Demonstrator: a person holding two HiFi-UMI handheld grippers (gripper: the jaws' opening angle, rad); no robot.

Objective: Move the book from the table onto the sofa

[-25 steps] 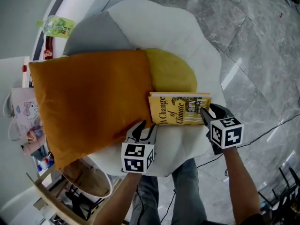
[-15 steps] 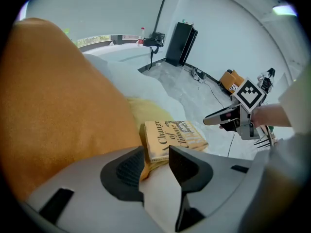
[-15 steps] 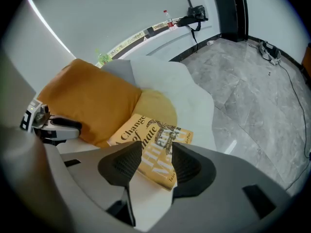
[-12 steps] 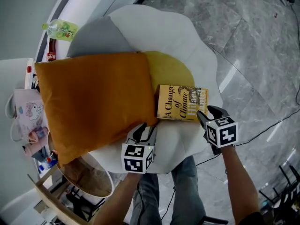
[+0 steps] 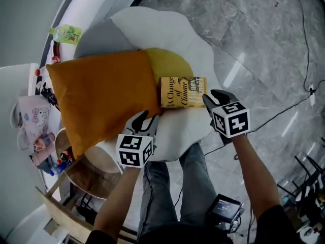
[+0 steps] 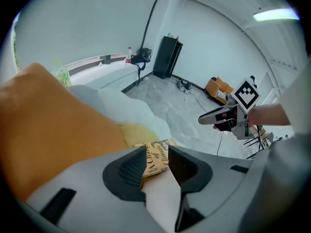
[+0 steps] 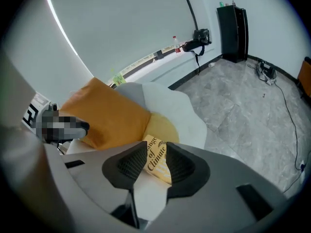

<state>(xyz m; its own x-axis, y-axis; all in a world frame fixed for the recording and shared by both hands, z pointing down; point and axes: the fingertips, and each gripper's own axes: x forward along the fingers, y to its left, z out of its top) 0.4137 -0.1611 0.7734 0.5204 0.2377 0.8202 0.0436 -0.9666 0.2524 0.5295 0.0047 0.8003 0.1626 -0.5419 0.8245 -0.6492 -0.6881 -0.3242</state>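
Book (image 5: 183, 91) lies flat, long axis left-right.

Book (image 5: 183, 91) on sofa (image 5: 205, 60), right of cushion (image 5: 101, 95)

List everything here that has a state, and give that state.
Yellow rectangular book: closed, lying cover up on the white cushioned sofa.
Orange fabric pillow: lying on the sofa.
Left gripper: open, empty.
Right gripper: open, jaws have just been closing, nothing between them.

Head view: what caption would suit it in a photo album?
Yellow book lying flat on the white sofa, right beside a big orange pillow.
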